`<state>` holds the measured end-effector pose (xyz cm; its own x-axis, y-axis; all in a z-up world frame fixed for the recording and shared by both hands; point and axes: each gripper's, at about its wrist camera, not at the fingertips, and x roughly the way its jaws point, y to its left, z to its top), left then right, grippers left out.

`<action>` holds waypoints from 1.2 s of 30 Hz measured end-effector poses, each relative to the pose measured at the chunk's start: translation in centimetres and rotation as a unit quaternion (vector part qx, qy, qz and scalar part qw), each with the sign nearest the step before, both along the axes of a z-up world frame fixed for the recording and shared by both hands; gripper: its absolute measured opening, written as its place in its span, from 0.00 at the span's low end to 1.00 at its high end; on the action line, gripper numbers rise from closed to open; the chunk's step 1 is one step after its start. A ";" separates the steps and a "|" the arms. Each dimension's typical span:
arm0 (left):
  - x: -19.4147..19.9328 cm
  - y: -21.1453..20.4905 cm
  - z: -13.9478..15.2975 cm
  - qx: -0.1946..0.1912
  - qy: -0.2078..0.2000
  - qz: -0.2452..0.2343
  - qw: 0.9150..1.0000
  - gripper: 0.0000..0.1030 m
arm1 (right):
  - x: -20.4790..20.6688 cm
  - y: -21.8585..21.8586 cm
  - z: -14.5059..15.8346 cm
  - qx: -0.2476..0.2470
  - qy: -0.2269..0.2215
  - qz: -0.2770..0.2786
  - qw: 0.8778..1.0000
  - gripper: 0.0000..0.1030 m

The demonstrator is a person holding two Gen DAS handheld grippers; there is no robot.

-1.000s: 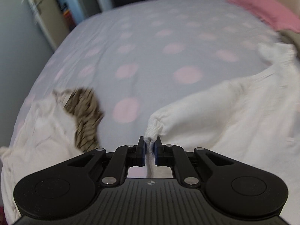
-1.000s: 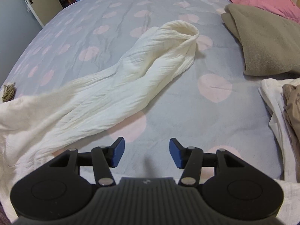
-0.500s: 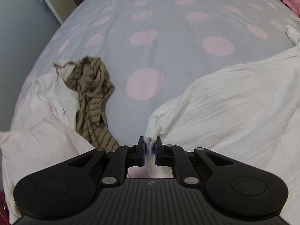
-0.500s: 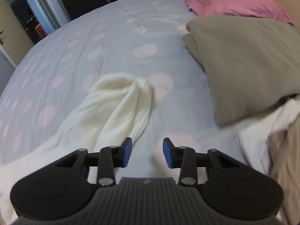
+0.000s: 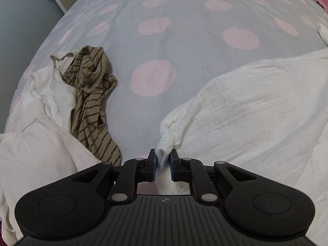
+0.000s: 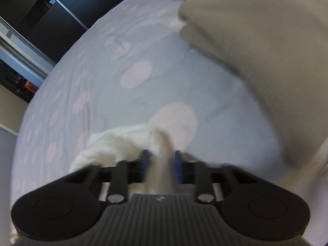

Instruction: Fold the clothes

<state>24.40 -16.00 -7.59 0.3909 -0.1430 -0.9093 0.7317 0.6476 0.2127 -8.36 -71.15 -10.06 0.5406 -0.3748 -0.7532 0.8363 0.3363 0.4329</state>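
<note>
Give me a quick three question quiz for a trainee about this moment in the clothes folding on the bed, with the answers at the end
1. True or false: the left gripper is shut on a cuff of the white garment.
2. Which item lies to the left of the left gripper in its camera? A: a brown striped garment, B: a pair of blue jeans, C: a red towel.
3. Fill in: the bed cover is grey with ____ dots.

Key: 1 true. 2 A, the brown striped garment, lying against a heap of pale clothes. 3 pink.
</note>
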 end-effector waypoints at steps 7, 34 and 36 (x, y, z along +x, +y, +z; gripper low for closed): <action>-0.1 0.0 0.6 -0.006 -0.003 0.004 1.000 0.09 | -0.1 2.1 3.6 -0.036 0.013 0.032 0.999 0.05; -2.2 1.2 1.1 0.006 -0.016 -0.011 1.000 0.10 | -9.7 26.5 4.0 -0.051 0.135 0.284 0.948 0.36; -2.2 1.3 1.0 0.010 -0.016 -0.012 1.000 0.10 | -10.2 25.6 5.0 -0.077 0.133 0.273 0.950 0.49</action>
